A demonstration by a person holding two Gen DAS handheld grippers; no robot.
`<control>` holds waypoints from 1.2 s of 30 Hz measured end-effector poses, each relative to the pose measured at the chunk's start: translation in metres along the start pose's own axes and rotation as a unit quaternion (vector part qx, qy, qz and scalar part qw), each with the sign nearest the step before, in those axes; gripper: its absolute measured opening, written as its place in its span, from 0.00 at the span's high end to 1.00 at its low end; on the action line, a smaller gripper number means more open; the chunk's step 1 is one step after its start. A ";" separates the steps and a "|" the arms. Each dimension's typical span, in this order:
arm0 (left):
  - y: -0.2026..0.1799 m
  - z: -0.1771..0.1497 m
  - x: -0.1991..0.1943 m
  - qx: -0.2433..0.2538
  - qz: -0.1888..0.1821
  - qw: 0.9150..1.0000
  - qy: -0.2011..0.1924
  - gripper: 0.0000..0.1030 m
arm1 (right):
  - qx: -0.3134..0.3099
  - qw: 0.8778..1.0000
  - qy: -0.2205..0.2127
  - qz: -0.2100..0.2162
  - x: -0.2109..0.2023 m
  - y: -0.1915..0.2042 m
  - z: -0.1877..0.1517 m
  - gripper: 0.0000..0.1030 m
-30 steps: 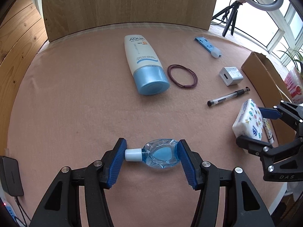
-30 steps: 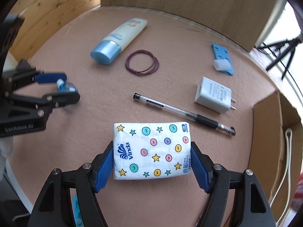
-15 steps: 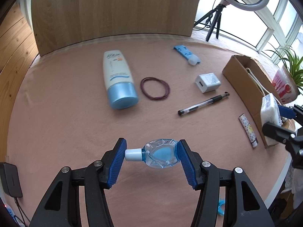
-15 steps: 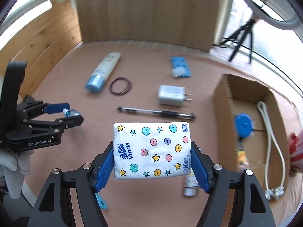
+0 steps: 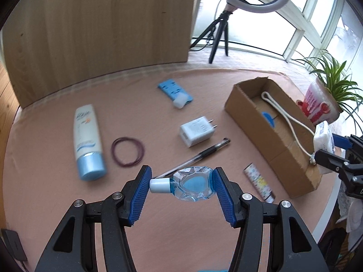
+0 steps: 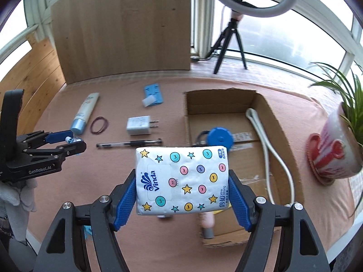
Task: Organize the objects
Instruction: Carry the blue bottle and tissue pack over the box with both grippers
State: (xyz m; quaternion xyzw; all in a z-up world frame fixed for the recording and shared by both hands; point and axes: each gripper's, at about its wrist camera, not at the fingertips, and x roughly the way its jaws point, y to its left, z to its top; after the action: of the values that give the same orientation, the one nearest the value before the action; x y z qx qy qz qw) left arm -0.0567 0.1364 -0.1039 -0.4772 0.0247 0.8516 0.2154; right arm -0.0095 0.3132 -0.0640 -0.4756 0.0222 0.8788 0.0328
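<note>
Gripping a small clear blue bottle [image 5: 192, 183] between its blue pads, the left hand-held gripper [image 5: 181, 184] holds it in the air above the pink desk [image 5: 56, 181]; the bottle's long axis runs straight across the jaws, white cap toward the left pad. The right hand-held gripper [image 6: 182, 181] is clamped on a white tissue pack [image 6: 181, 180] printed with stars and dots, long side spanning pad to pad, printed face up, raised beside the near left part of the open cardboard box [image 6: 270, 117]. The box lies lengthwise away from the camera, with a white cord [image 6: 265, 140] and a blue round thing [image 6: 220, 136] inside, and bare floor between them. Left of the box, a pen [image 6: 129, 144], charger [image 6: 138, 125], hair ties [image 6: 99, 125] and lotion tube [image 6: 85, 113] lie spread apart on the desk. A potted plant [image 6: 335, 154] stands near the desk's right edge.
</note>
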 end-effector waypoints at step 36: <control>-0.159 0.103 0.084 0.084 -0.034 0.996 -0.005 0.42 | 0.024 0.999 0.022 -0.019 0.017 -0.063 -0.017 0.32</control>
State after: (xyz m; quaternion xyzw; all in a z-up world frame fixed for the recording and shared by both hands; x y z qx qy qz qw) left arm -0.1150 0.3347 -0.0907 -0.4535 0.0783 0.8412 0.2838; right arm 0.0001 0.3750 -0.0881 -0.4943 0.0352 0.8665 0.0606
